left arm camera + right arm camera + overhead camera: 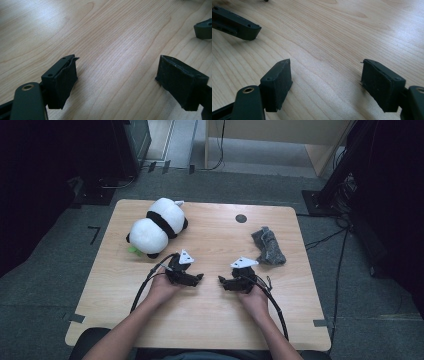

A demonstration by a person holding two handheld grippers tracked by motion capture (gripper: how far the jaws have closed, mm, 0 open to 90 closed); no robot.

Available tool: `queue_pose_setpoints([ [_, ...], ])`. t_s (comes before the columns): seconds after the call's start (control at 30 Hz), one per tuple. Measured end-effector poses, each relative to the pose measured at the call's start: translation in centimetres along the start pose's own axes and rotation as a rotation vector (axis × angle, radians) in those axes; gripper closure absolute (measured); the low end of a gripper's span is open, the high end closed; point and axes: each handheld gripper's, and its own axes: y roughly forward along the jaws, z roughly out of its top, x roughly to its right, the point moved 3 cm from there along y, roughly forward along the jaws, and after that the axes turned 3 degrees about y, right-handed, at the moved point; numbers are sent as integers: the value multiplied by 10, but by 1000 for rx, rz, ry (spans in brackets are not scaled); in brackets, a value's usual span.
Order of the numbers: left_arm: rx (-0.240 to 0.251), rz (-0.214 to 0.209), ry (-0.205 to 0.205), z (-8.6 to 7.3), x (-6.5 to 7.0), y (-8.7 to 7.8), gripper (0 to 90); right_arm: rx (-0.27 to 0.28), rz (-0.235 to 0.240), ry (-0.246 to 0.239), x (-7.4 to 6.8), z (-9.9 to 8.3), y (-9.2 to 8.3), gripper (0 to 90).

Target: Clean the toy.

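Observation:
A person's hands hold my two grippers low over the middle of the wooden table (210, 320), jaws pointing at each other. My left gripper (200, 278) (117, 65) is open, with bare wood between its pads. My right gripper (220, 281) (325, 67) is open too, with nothing between its pads. A small gap separates the two. One jaw of the right gripper (203, 28) shows at the top right of the left gripper view. One jaw of the left gripper (237, 23) shows at the top left of the right gripper view.
A black-and-white panda plush (157, 225) lies at the table's far left. A crumpled grey cloth (268, 246) lies at the far right. A small dark round spot (241, 218) marks the far edge. Cables trail from both grippers toward the person.

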Motion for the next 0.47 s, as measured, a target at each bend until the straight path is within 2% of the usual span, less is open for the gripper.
queue_pose_setpoints([
  [0.47, -3, 9, -9, 1, 2, 1, 151, -5, 1, -2, 0, 0, 1, 209],
])
